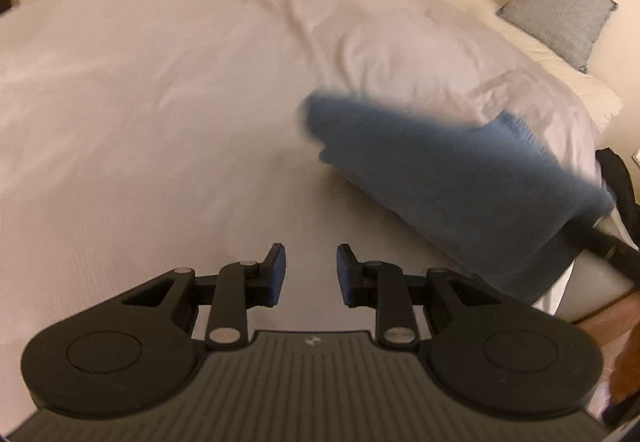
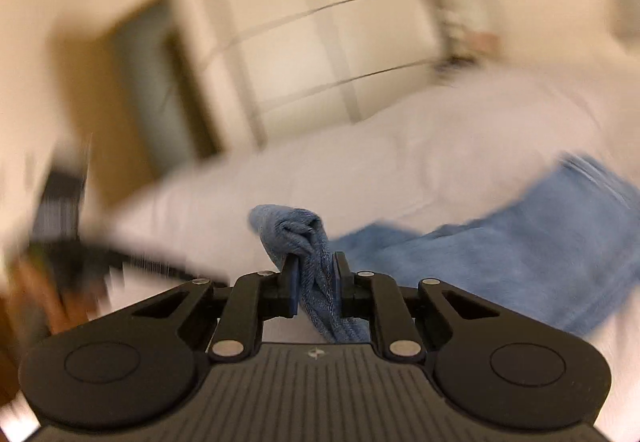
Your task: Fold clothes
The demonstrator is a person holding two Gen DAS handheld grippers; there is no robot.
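Note:
A blue knitted garment [image 1: 460, 182] hangs blurred over the right side of the white bed [image 1: 160, 102], lifted at its right end. In the right wrist view my right gripper [image 2: 316, 266] is shut on a bunched edge of this blue garment [image 2: 292, 230]. The rest of the cloth [image 2: 500, 266] trails away to the right over the bedding. My left gripper [image 1: 311, 254] hovers over bare sheet to the lower left of the garment. Its jaws stand apart with nothing between them.
A rumpled white duvet [image 1: 380, 42] covers the bed. A grey pillow [image 1: 560, 10] leans on cream cushions at the back right. White wardrobe doors [image 2: 320, 42] stand beyond the bed. The bed's near right edge drops to a wooden floor [image 1: 608, 322].

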